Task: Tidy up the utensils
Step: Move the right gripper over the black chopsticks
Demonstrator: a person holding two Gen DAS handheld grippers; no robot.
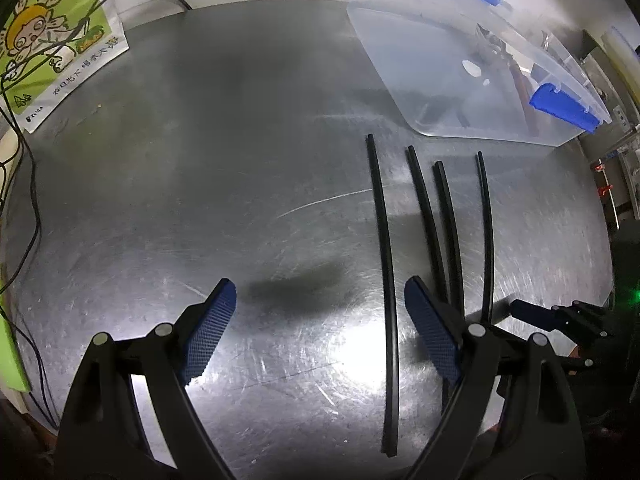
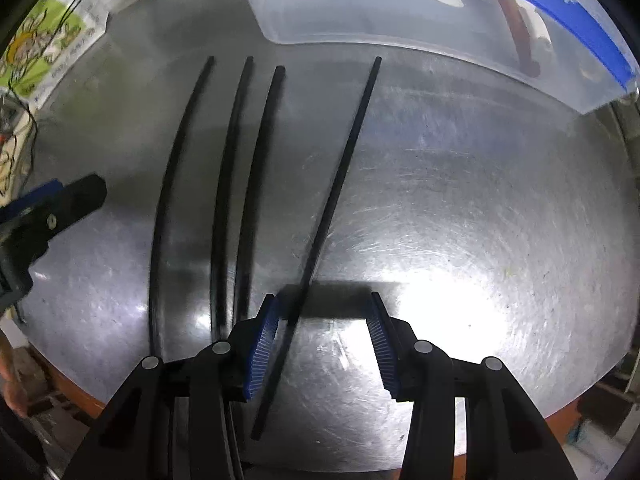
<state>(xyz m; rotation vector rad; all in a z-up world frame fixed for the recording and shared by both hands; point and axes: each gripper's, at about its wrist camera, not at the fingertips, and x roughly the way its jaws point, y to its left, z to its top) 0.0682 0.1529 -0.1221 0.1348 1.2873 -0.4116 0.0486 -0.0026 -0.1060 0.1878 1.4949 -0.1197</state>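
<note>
Four black chopsticks lie roughly side by side on the steel table (image 1: pixel 200 160). My left gripper (image 1: pixel 320 284) is open wide above the table; the leftmost chopstick (image 1: pixel 382 240) runs between its fingers, just inside the right pad (image 1: pixel 432 332). My right gripper (image 2: pixel 323 300) points down with its jaws apart. The rightmost chopstick (image 2: pixel 340 184) lies between them, close to the left pad (image 2: pixel 264 344) and untouched by the right one. The other two chopsticks (image 2: pixel 228 184) (image 2: pixel 256 184) lie between both grippers. The left gripper (image 2: pixel 60 200) shows at the right wrist view's left edge.
A clear plastic box (image 1: pixel 460 72) with blue handles stands just behind the chopsticks, holding some utensils, including a brown handle (image 2: pixel 516 28). A green printed bag (image 1: pixel 52 52) and black cables (image 1: pixel 24 200) sit at the far left. The table's front edge (image 2: pixel 560 412) is near.
</note>
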